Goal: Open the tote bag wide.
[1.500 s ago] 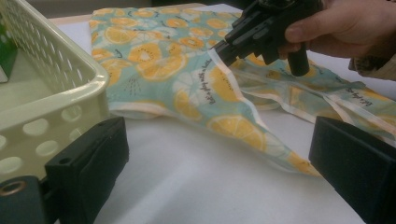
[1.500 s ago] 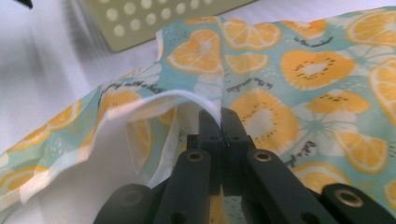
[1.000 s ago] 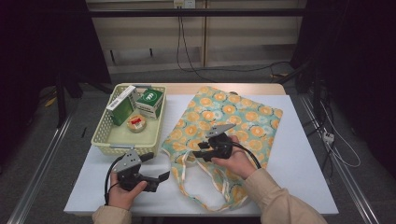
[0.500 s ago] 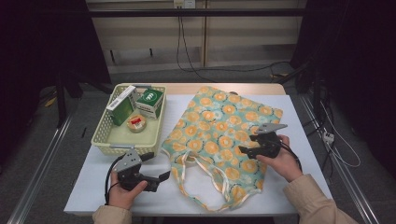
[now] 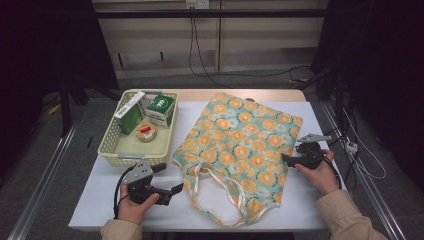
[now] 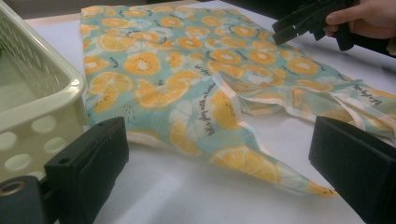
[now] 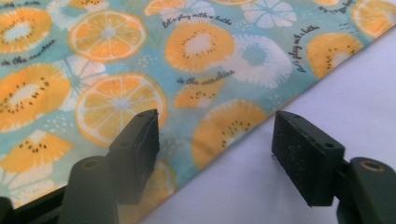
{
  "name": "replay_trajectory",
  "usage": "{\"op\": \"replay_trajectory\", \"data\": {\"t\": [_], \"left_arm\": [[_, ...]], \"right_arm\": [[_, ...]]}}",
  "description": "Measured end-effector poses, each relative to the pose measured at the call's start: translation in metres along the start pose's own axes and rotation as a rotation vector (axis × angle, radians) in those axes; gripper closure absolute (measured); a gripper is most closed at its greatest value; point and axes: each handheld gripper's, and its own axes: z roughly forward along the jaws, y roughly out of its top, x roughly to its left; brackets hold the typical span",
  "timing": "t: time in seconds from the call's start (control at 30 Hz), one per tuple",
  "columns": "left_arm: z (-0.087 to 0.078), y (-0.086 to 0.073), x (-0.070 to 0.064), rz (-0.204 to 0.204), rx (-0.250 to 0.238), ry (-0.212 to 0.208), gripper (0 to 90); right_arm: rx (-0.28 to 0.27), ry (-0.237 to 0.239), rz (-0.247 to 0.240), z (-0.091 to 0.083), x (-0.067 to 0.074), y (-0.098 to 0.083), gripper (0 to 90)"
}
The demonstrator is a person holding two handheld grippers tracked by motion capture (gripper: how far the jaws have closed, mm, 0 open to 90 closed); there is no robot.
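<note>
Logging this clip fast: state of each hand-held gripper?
Left hand-held gripper: open, holding nothing.
Right hand-held gripper: open at the tote bag edge, jaws just opening, holding nothing.

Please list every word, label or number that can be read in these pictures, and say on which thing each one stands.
"Let's play with a bottle", on the tote bag.
"in the sunshine", on the same bag.
Green box in the basket: white mark, too small to read.
Round tin: red label, blurred.

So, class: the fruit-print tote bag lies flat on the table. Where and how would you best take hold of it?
Grip a handle loop at the mouth end, coming from the near table edge: it lies free of the flat tote bag, so a jaw can slip under it. The open left gripper is closest.
</note>
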Motion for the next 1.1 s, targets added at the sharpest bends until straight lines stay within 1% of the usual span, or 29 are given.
{"op": "replay_trajectory", "data": {"t": [0.03,0.07,0.1,0.17,0.27,0.3,0.33,0.43,0.5,0.6,0.63,0.67,0.8,0.83,0.9,0.93,0.97,1.03,1.07,1.1], "left_arm": [[0.000,0.000,0.000,0.003,-0.001,0.000,4.7],[-0.001,0.001,0.000,0.005,-0.002,-0.001,4.7],[-0.001,0.001,0.000,0.004,-0.004,-0.002,4.7],[-0.001,0.001,0.000,0.003,-0.005,0.000,4.7],[-0.001,0.001,0.000,0.004,-0.002,-0.001,4.7],[-0.001,0.001,0.000,0.012,-0.002,0.000,4.7],[-0.001,0.001,-0.001,0.006,-0.006,-0.001,4.7],[-0.001,0.001,-0.001,0.007,-0.005,-0.001,4.7],[-0.001,0.001,0.000,0.005,-0.002,0.002,4.7],[-0.001,0.000,0.000,0.005,-0.003,0.002,4.7],[-0.001,0.000,0.001,0.005,-0.001,0.003,4.7],[0.000,0.000,0.000,-0.001,-0.001,0.002,4.7],[0.001,0.000,0.001,0.003,0.004,0.003,4.7],[0.001,0.000,0.001,0.003,0.004,0.003,4.7],[0.001,0.000,0.002,0.005,0.004,0.003,4.7],[0.000,0.000,0.002,0.007,0.005,0.002,4.7],[0.000,0.000,0.002,0.005,0.003,0.003,4.7],[0.000,0.000,0.002,0.002,0.001,0.005,4.7],[0.000,-0.001,0.002,0.004,0.001,0.003,4.7],[0.000,-0.001,0.002,-0.002,0.000,0.002,4.7]], "right_arm": [[-0.011,0.018,0.010,0.002,0.000,0.000,36.4],[-0.011,0.019,0.004,0.002,0.002,0.000,38.8],[-0.012,0.019,0.006,0.002,0.003,0.001,45.2],[-0.014,0.030,-0.009,0.002,0.005,0.003,59.9],[0.002,0.037,-0.007,0.002,0.004,0.005,81.1],[0.005,0.047,0.002,0.002,0.002,0.006,85.9],[0.010,0.057,0.014,0.002,0.001,0.006,88.8],[0.005,0.054,-0.005,0.002,0.001,0.006,90.0],[-0.010,0.051,-0.013,0.003,-0.001,0.006,90.0],[-0.029,0.022,0.003,0.005,-0.007,0.007,90.0],[-0.037,0.009,0.000,0.007,-0.010,0.009,90.0],[-0.040,-0.005,0.003,0.008,-0.012,0.011,90.0],[-0.036,-0.037,0.007,0.016,-0.022,0.020,90.0],[-0.028,-0.031,0.021,0.018,-0.025,0.022,90.0],[-0.037,-0.051,0.036,0.021,-0.030,0.022,90.0],[-0.035,-0.038,0.063,0.022,-0.032,0.022,90.0],[-0.041,-0.032,0.071,0.022,-0.033,0.021,90.0],[-0.043,-0.020,0.059,0.020,-0.032,0.020,90.0],[-0.045,-0.004,0.069,0.019,-0.031,0.021,86.4],[-0.049,-0.003,0.061,0.017,-0.030,0.021,77.8]]}}
